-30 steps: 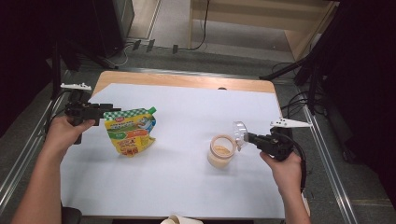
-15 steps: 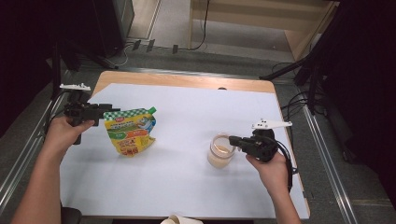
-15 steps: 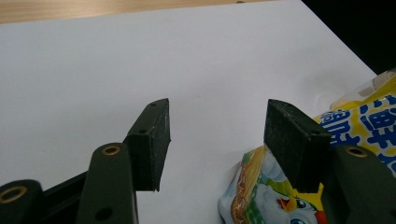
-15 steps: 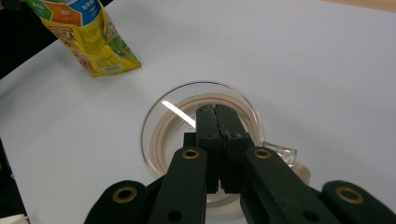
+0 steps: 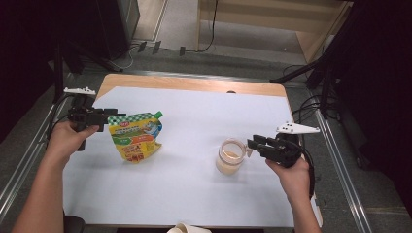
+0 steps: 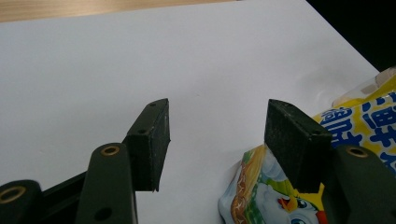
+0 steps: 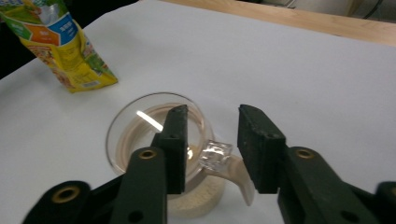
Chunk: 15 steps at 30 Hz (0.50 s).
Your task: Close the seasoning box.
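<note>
Tool [image 7: 211, 140] just opening, astride mug handle [image 7: 219, 161]

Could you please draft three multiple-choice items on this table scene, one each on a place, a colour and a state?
1. Where does the glass mug stand relative to the pouch?
A. toward the right tool
B. behind it
C. on top of it

2. Which colour is the mat?
A. red
B. white
C. black

3. How is the right tool?
A. clamped on the pouch
B. open around the mug's handle
C. resting flat on the mat

A: the mug stands beside the right tool.
B: the sheet is white.
B: the handle sits between parted jaws, which have just been opening.
</note>
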### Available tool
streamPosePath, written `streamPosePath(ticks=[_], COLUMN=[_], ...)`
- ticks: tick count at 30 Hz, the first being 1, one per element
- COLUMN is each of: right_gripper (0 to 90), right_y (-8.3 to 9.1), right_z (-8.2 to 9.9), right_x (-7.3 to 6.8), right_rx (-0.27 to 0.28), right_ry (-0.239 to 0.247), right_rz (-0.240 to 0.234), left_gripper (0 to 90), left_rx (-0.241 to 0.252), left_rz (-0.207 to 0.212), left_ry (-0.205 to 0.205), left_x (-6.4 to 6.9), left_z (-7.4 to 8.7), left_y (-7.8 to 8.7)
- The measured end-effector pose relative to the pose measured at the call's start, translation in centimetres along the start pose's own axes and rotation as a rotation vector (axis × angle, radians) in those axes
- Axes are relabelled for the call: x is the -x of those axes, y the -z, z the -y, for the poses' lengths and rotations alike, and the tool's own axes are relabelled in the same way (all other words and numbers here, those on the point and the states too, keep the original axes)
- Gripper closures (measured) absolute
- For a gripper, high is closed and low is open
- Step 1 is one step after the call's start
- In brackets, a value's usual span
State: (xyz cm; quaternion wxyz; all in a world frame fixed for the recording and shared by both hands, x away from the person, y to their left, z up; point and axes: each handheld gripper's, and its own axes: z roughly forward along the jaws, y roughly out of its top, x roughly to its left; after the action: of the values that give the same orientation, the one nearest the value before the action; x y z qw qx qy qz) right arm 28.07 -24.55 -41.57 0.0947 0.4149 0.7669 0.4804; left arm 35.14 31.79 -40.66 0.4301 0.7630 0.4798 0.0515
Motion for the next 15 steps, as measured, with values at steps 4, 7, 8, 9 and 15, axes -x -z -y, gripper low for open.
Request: streamPosePath(ticks=[4,7,8,9,15], right_gripper=[58.1,56.1,55.2,54.0,47.3], right_y=[0.6,0.9,1.0,1.1,1.4], right_z=[0.3,0.6,0.7,0.8,1.4], right_x=[0.8,1.4,1.6,1.8,3.0], right_rx=[0.02,0.025,0.032,0.033,0.045], right_ry=[0.008,-0.007,-0.008,-0.013,-0.039], right_rz=[0.032,0.041,0.045,0.048,0.07], left_gripper=[41.6,41.6,41.6,41.6,41.6], left_rx=[-0.005,-0.009,-0.01,-0.012,-0.02], left_rz=[0.003,-0.001,-0.002,-0.001,-0.004], left_ry=[-0.002,-0.004,-0.004,-0.004,-0.011], left_x=[0.1,0.1,0.2,0.2,0.3], left_z=[0.0,0.0,0.0,0.1,0.1], left_y=[-0.1,-0.2,-0.3,-0.3,-0.5])
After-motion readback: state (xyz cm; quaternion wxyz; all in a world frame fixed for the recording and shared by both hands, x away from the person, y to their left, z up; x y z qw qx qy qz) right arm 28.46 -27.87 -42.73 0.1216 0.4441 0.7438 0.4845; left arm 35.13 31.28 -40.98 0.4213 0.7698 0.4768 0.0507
